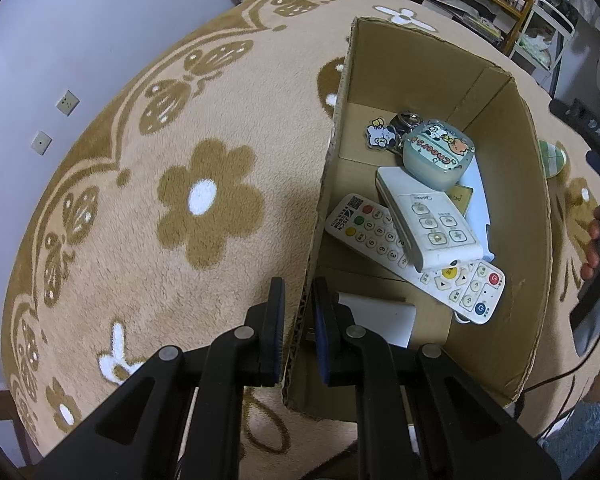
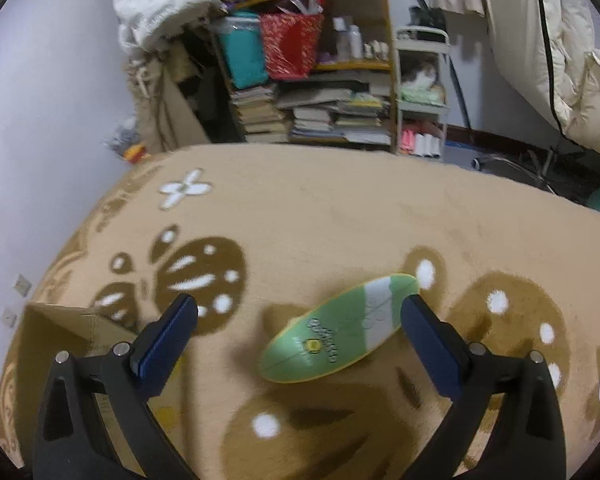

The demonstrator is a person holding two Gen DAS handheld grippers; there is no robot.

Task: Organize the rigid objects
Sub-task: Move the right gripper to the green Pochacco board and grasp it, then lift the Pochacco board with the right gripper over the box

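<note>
On the flowered rug [image 1: 132,128], the cardboard box [image 1: 512,184] is steadied by the left gripper [image 1: 298,332], whose jaws are pinched on its near wall so it cannot slide. Two remotes [image 1: 428,216] and a small case [image 1: 438,156] are already inside. The right gripper [image 2: 300,340] is held wide open and empty around the green oval board [image 2: 340,330], which lies outside the box; nothing blocks the way.

"Cheers" on mint case [image 1: 438,154], "Midea" on white remote [image 1: 430,220]

A tan flowered rug [image 2: 340,216] fronts a cluttered bookshelf [image 2: 312,80]; perhaps wall sockets [image 1: 67,101] beside.
</note>
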